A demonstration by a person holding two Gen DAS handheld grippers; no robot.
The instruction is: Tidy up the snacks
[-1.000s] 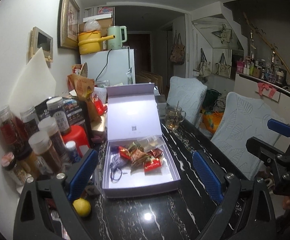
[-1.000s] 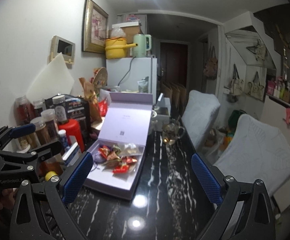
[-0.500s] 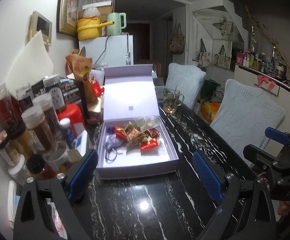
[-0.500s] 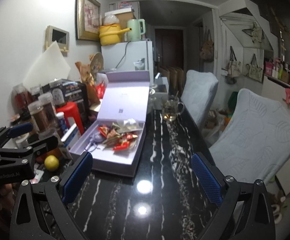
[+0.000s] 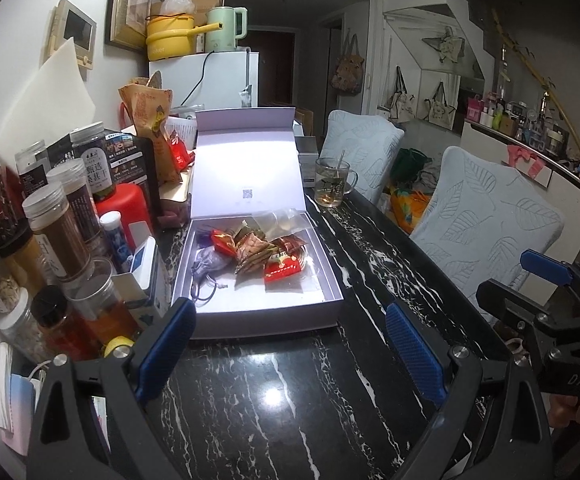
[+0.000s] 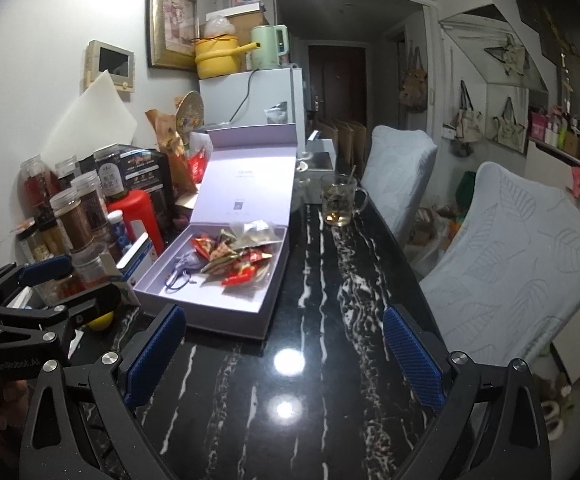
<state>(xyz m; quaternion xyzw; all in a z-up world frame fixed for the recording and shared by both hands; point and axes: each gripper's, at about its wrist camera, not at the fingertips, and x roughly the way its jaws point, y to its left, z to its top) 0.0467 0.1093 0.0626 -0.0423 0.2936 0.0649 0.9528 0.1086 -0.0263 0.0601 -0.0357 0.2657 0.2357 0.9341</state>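
My left gripper (image 5: 285, 344) and right gripper (image 6: 281, 354) hover over the table (image 5: 290, 400), jaws wide, holding nothing. Beyond them the snacks (image 5: 261, 250) lie heaped in the open box (image 5: 265, 320). Filling or finishing, I can't tell which.

light: dim room, lit from overhead | glare: bright spots on the glossy black table (image 6: 290, 360); box lid (image 5: 245, 168) washed out | edges: dark fisheye vignette — strong curvature; focus fairly sharp
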